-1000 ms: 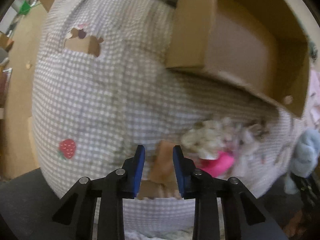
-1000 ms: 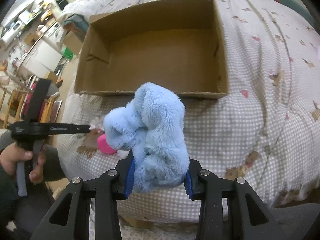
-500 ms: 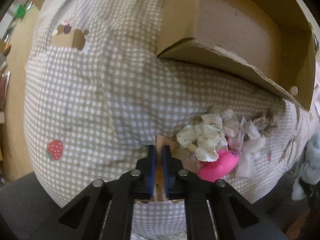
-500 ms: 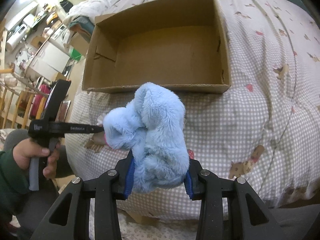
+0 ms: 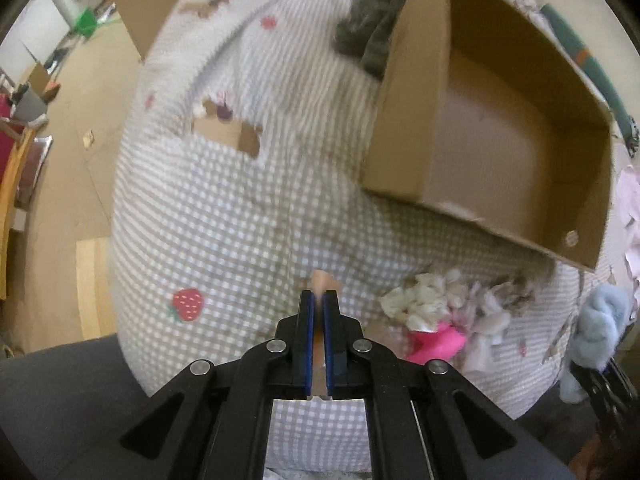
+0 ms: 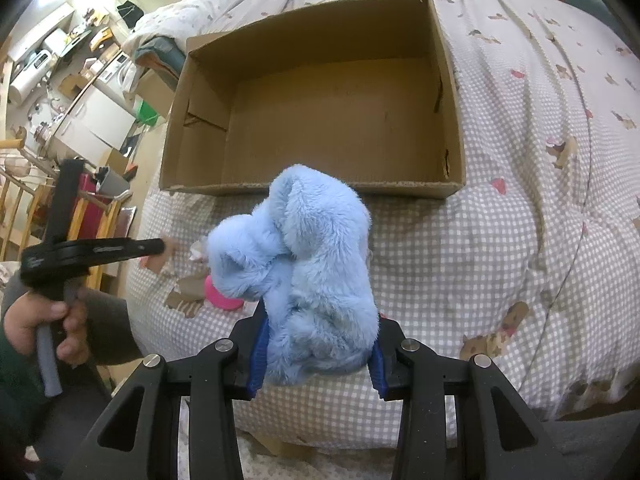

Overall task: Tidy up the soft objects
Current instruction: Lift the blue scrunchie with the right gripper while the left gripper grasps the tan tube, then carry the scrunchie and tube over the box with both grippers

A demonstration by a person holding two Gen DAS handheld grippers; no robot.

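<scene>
My right gripper [image 6: 316, 360] is shut on a fluffy light-blue plush [image 6: 308, 276] and holds it above the checked bedspread [image 6: 460, 264], in front of the open cardboard box [image 6: 316, 120]. My left gripper [image 5: 319, 304] is shut on a thin peach-coloured soft piece [image 5: 321, 280] and holds it above the bedspread [image 5: 224, 220]; it also shows at the left of the right wrist view [image 6: 160, 246]. A pile of cream and white soft scraps [image 5: 440, 304] with a pink object [image 5: 438, 344] lies on the bed below the box [image 5: 500, 128]. The box is empty.
A dark grey fuzzy item [image 5: 368, 36] lies on the bed behind the box's left corner. The bed's edge falls away to a wooden floor [image 5: 64, 184] on the left, with furniture and a wooden chair [image 6: 24, 208] beyond.
My left gripper has closed on the peach piece and lifted it off the bed. My right gripper holds the blue plush steady, and has moved slightly nearer the box.
</scene>
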